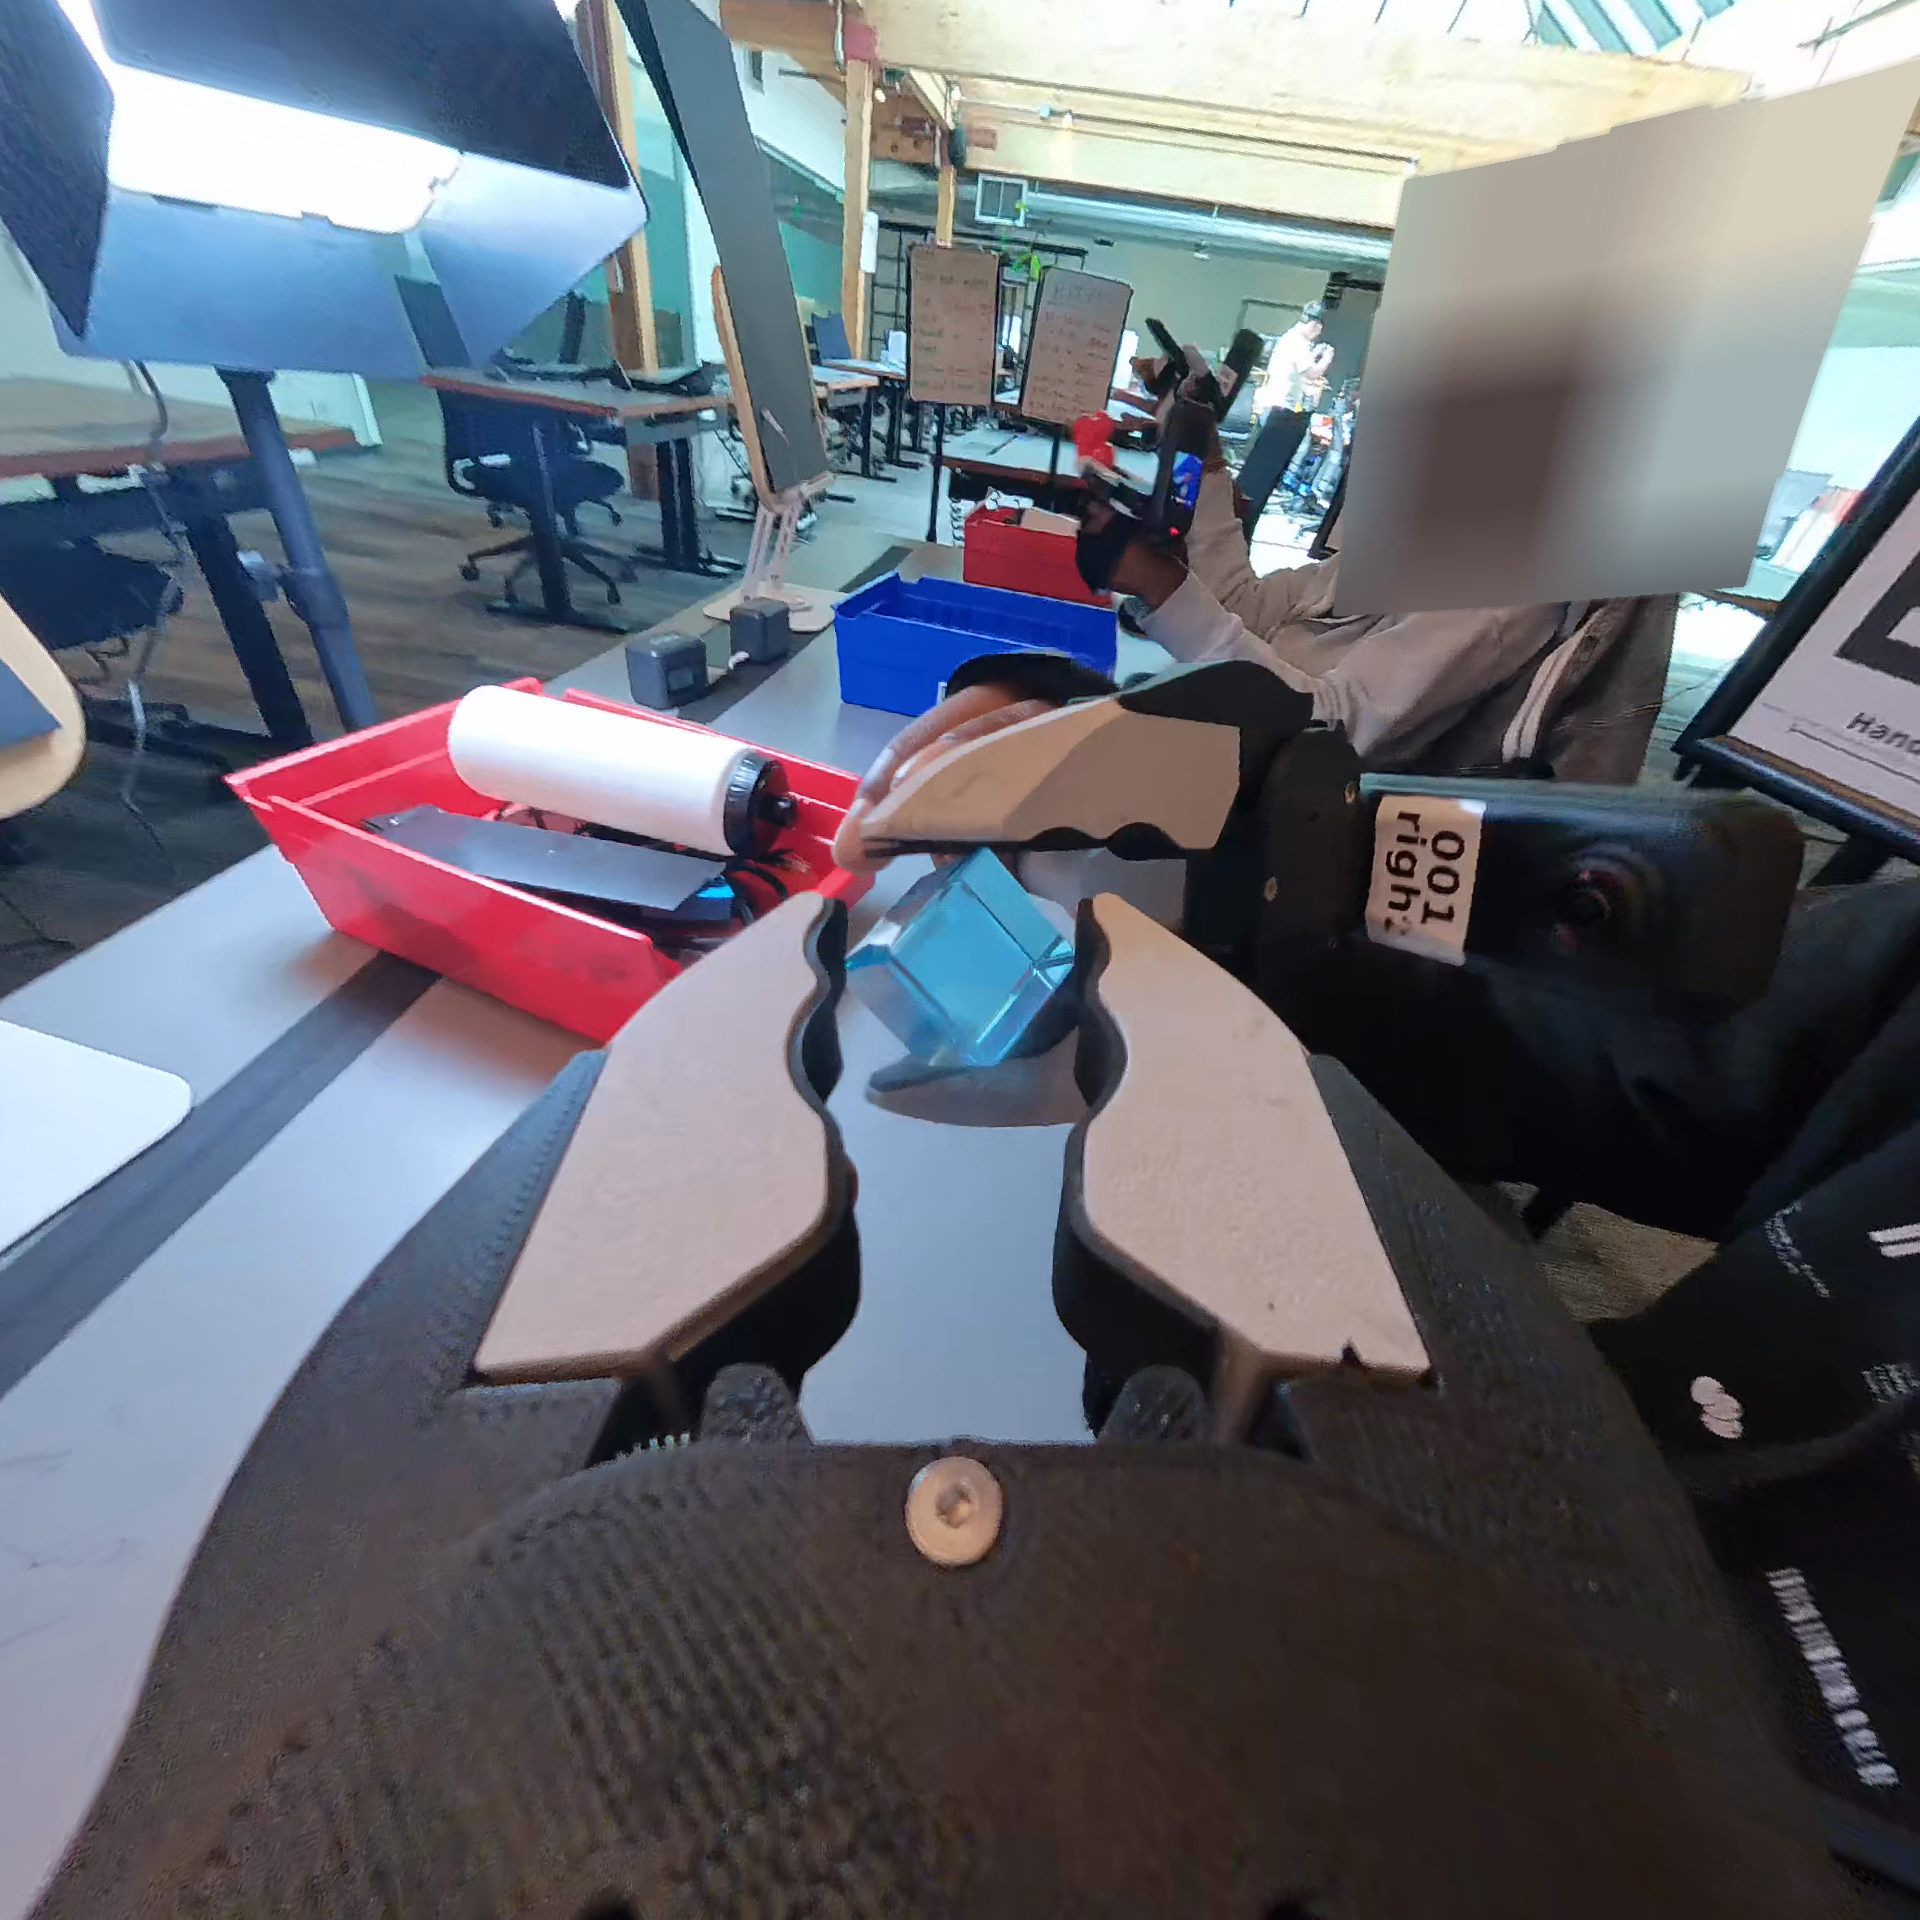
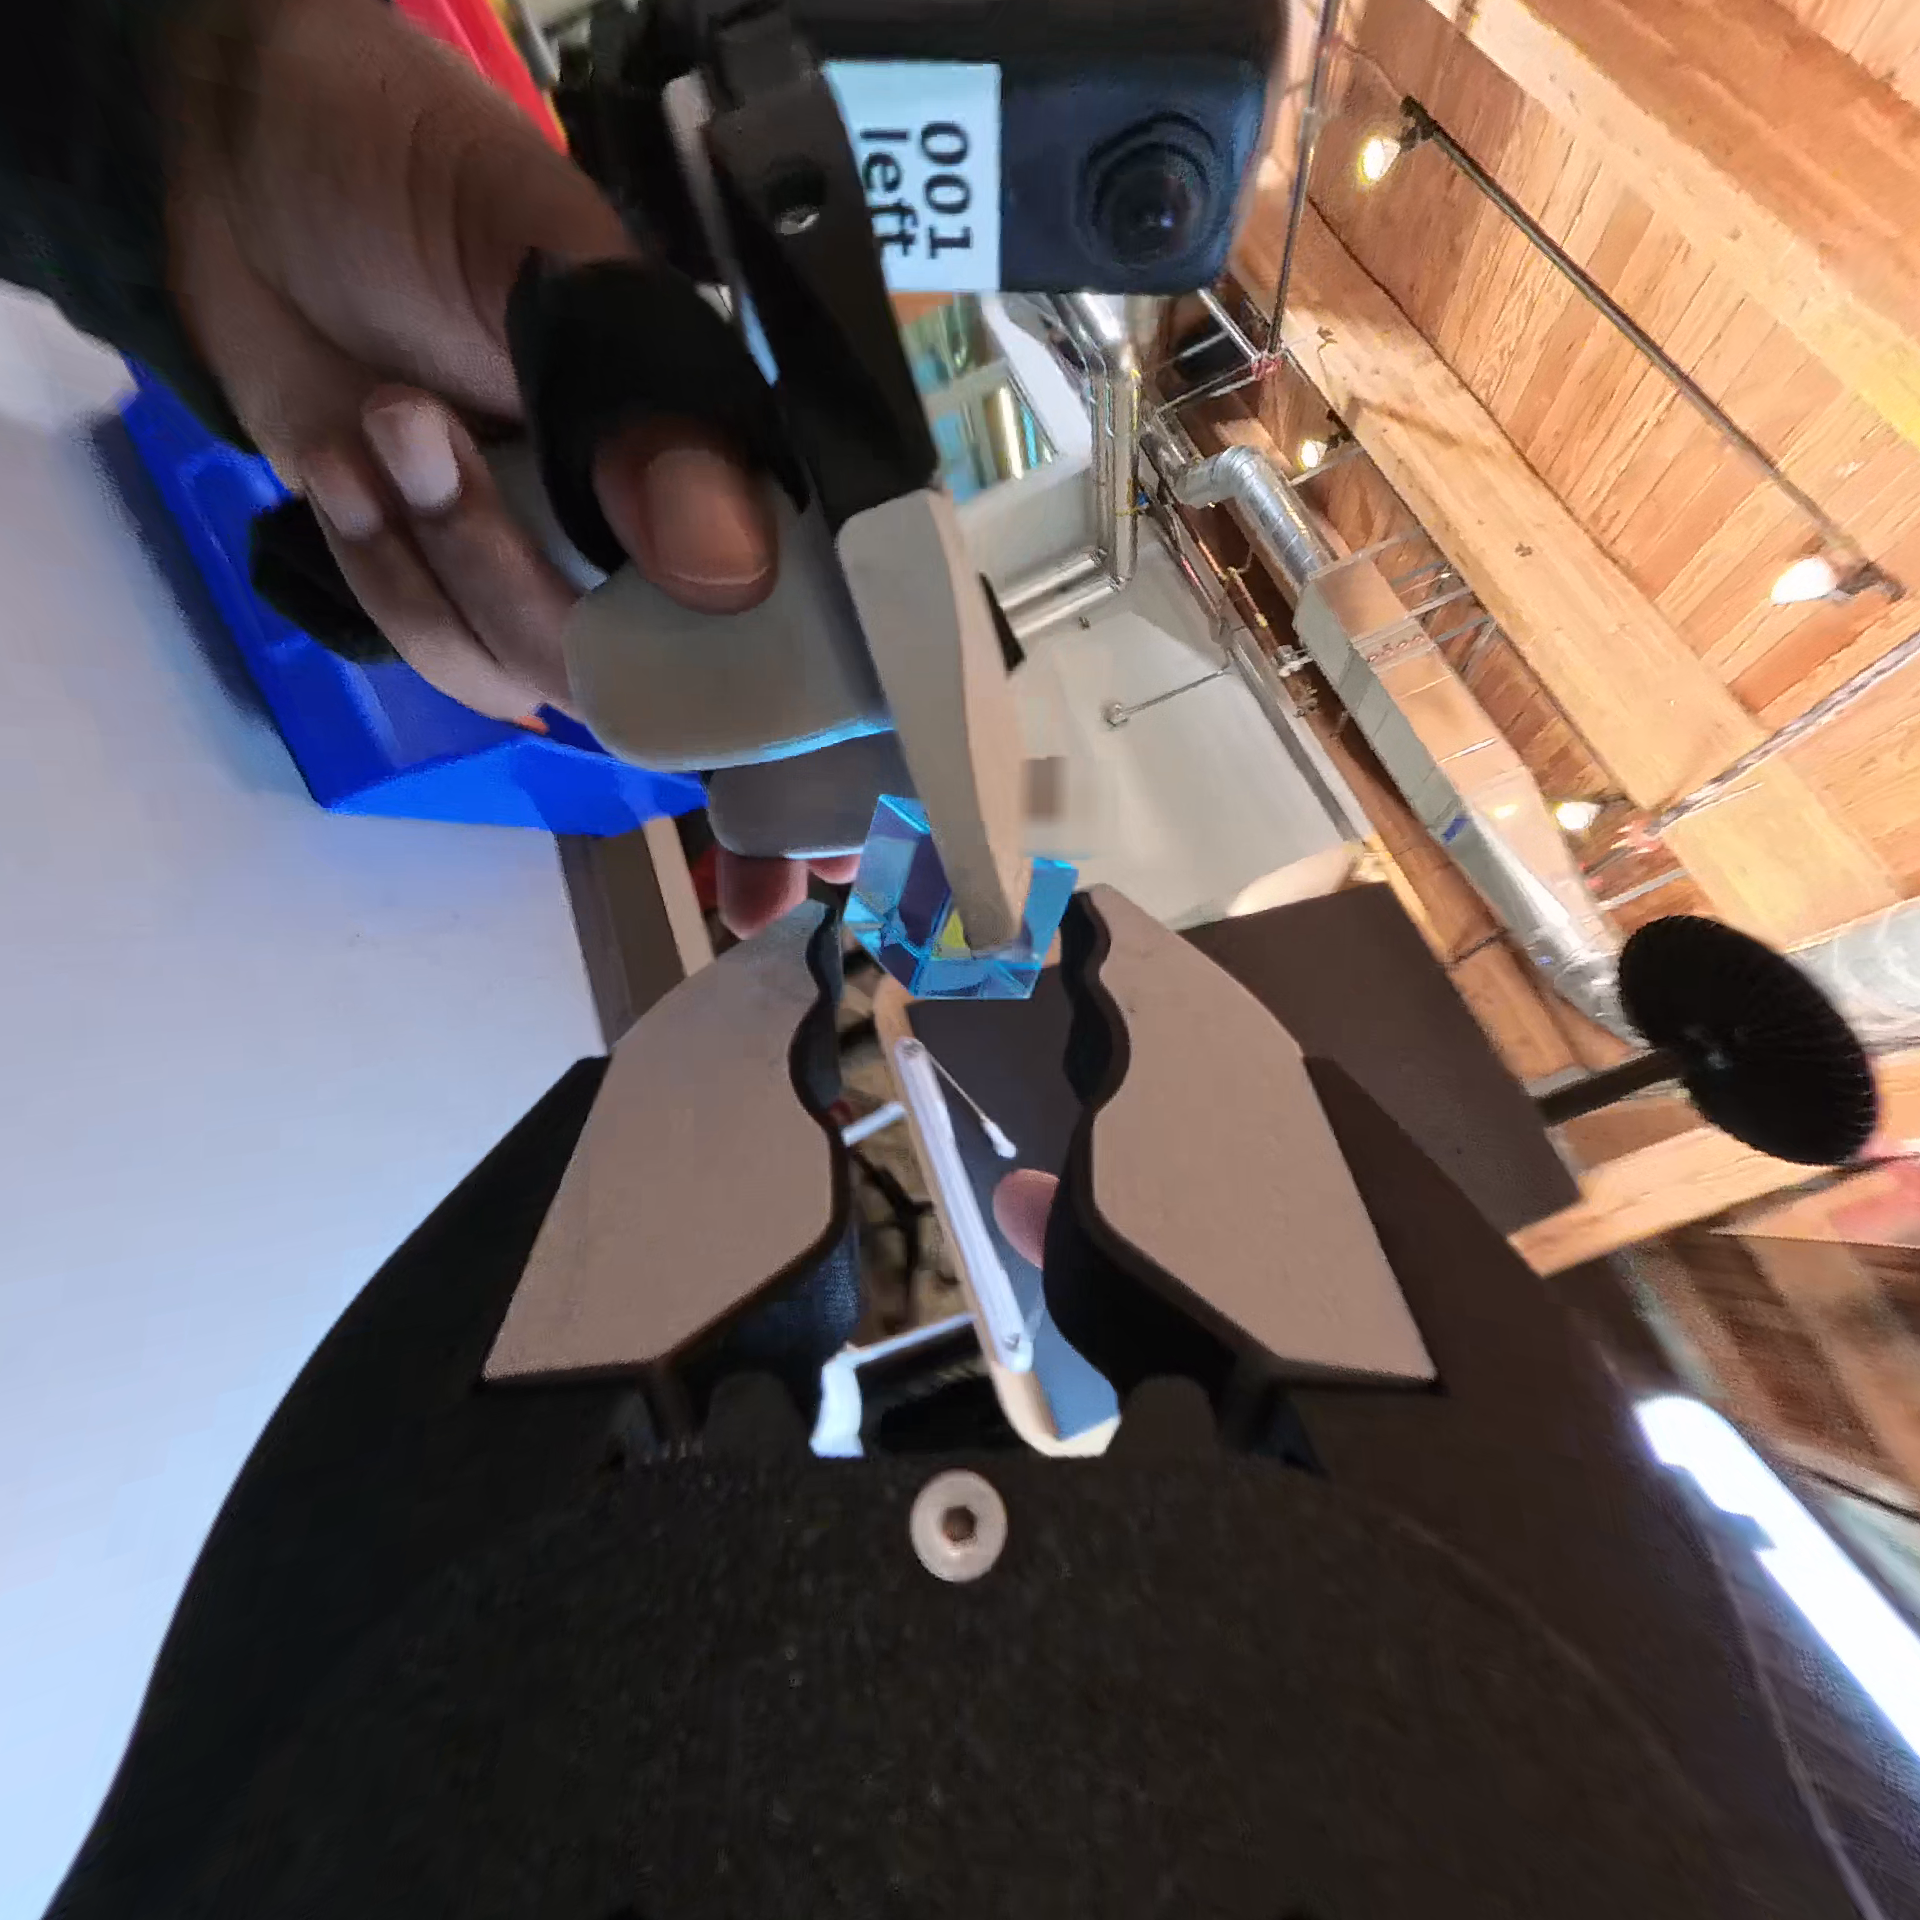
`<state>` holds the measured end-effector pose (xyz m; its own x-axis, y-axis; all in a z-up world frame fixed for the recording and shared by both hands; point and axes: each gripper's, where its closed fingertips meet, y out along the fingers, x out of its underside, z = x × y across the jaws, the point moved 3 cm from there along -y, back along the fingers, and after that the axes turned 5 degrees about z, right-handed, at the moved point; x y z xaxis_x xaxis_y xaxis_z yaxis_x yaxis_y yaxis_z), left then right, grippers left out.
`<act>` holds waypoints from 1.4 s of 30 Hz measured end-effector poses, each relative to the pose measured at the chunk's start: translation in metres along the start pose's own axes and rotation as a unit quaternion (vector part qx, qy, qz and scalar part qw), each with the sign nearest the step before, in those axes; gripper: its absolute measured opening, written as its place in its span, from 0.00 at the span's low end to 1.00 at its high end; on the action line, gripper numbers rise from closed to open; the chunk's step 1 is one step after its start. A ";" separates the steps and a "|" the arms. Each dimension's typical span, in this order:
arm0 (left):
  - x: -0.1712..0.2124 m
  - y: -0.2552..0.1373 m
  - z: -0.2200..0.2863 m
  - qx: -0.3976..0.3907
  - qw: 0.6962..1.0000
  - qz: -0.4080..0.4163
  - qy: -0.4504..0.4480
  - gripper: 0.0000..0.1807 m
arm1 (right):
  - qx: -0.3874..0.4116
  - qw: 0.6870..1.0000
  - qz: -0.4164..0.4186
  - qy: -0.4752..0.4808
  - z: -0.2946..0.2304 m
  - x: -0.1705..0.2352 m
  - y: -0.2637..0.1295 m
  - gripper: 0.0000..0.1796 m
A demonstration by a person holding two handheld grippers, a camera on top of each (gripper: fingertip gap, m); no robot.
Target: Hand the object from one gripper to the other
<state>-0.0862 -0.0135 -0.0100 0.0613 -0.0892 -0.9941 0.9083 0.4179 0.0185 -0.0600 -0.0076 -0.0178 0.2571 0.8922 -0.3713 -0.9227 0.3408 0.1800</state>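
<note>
A clear blue cube (image 1: 961, 971) hangs above the grey table (image 1: 312, 1122). My left gripper (image 1: 956, 935) has a fingertip on each side of it, jaws narrowed to its width. The right gripper comes in from the right; its upper finger (image 1: 1039, 779) lies on the cube's top and a dark lower finger sits under it. In the right wrist view the cube (image 2: 914, 935) sits between the tips of my right gripper (image 2: 956, 930), and a finger (image 2: 971, 727) of the left gripper runs down across the cube. A hand (image 2: 395, 343) holds the left gripper.
A red bin (image 1: 457, 914) with a white bottle (image 1: 613, 774) and a black flat item stands left of the cube. A blue bin (image 1: 935, 665) and another red bin (image 1: 1013, 561) stand farther back. A person (image 1: 1455, 665) sits behind the table. A framed sign (image 1: 1829, 644) stands right.
</note>
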 end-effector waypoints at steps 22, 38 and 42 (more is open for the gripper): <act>-0.019 -0.021 -0.015 -0.244 0.809 0.090 0.527 0.23 | -0.130 0.805 0.075 0.575 0.053 0.015 -0.024 0.30; 0.011 0.003 -0.004 -0.237 0.682 0.010 0.692 0.23 | -0.189 0.807 -0.007 0.560 0.006 0.006 -0.004 0.28; 0.013 0.004 -0.010 -0.250 0.669 -0.004 0.700 0.23 | -0.150 0.845 -0.041 0.511 0.004 0.009 0.002 0.27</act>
<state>-0.0858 -0.0040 -0.0243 -0.7083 0.6947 -0.1252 0.6328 0.7035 0.3235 -0.0580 0.0024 -0.0178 0.0818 0.0948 -0.9921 -0.9846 0.1618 -0.0657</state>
